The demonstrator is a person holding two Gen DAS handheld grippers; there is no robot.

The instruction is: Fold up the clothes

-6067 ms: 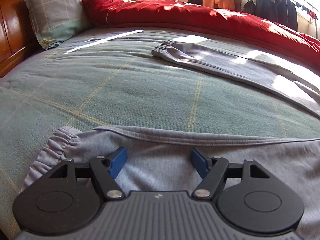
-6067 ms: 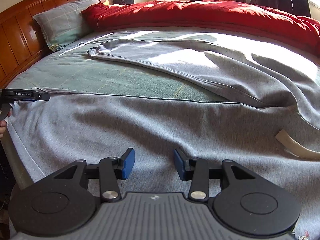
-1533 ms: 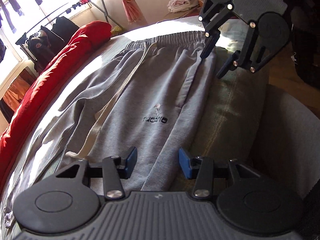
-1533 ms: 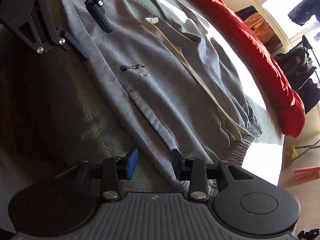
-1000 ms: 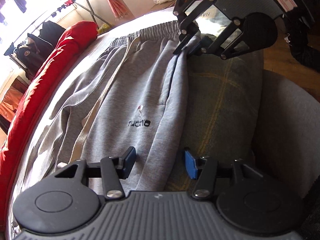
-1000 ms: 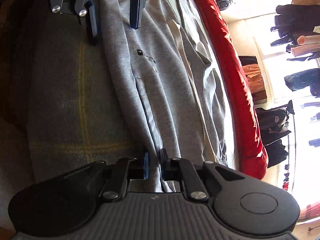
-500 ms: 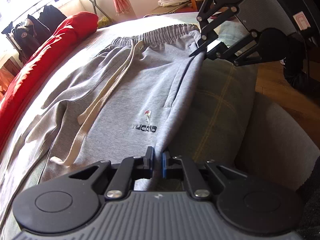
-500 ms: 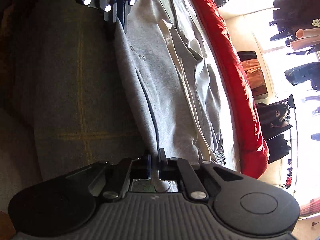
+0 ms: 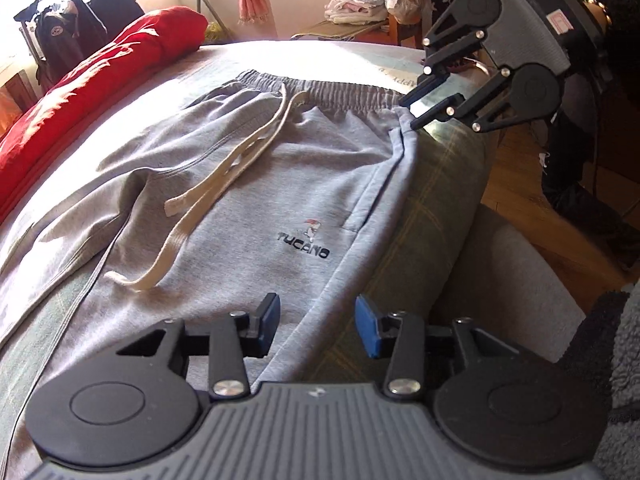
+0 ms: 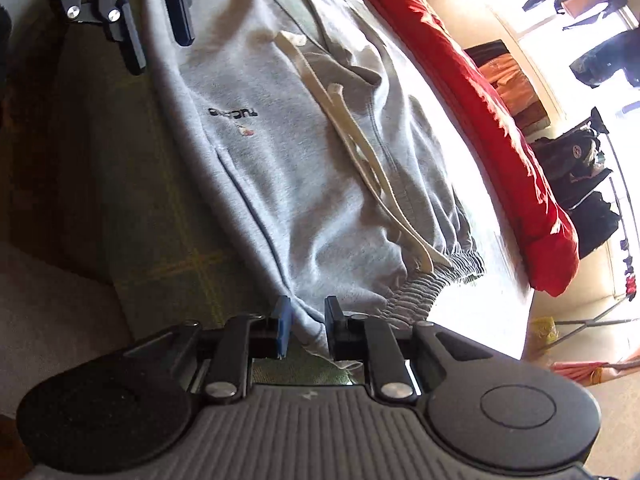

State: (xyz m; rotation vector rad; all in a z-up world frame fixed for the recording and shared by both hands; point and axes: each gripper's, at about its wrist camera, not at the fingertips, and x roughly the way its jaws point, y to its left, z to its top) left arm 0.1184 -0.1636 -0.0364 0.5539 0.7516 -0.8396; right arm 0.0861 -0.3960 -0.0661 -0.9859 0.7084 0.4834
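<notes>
Both tongs [image 9: 316,326] [image 10: 306,326] — now apart — off sweatpants [image 9: 256,184]

Left gripper [image 9: 317,326] tilts downward, its jaws opening, blue pads well apart. Right gripper [image 10: 306,326], at two o'clock in the left wrist view, is opening too, its gap narrower

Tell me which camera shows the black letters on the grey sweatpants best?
The left wrist view: the black letters on the grey sweatpants stand upright, sharp and readable. In the right wrist view, they appear upside down and blurred.
</notes>
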